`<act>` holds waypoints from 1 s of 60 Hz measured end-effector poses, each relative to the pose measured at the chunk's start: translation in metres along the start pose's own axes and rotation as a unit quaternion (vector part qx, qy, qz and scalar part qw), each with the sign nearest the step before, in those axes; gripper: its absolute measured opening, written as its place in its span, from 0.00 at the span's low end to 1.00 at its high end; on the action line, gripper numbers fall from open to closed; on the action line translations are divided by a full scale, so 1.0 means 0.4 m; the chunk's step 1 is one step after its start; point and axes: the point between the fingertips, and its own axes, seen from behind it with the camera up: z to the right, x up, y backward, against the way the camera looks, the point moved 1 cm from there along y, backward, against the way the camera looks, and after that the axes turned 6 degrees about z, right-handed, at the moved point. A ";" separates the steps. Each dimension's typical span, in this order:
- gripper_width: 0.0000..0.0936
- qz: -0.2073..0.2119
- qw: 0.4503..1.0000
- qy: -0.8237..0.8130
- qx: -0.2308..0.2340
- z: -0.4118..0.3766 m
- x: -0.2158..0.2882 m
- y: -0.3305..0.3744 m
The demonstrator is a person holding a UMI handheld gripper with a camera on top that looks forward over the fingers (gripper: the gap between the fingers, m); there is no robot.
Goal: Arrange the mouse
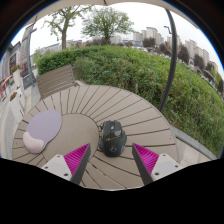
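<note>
On a round slatted wooden table [95, 105], gripper view: black mouse [112, 137] sits between the fingers, gaps either side, resting on the table. Gripper [111, 160] released, magenta pads [76, 157] spread. Purple mouse pad [43, 127] lies left of the mouse, apart. Hedge [140, 70] beyond.

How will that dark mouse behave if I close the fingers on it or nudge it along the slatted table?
The mouse looks rigid and probably light, so it should hold its shape. Its rounded, glossy shell may slip between the pads. The open gripper sits just short of it; on the table it would likely slide, not roll.
</note>
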 end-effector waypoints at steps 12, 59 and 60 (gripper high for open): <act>0.92 -0.006 1.000 -0.004 -0.015 0.016 0.020 -0.149; 0.55 -0.040 0.999 0.012 -0.030 -0.019 0.102 -0.167; 0.55 -0.037 0.999 0.010 -0.026 -0.035 0.120 -0.152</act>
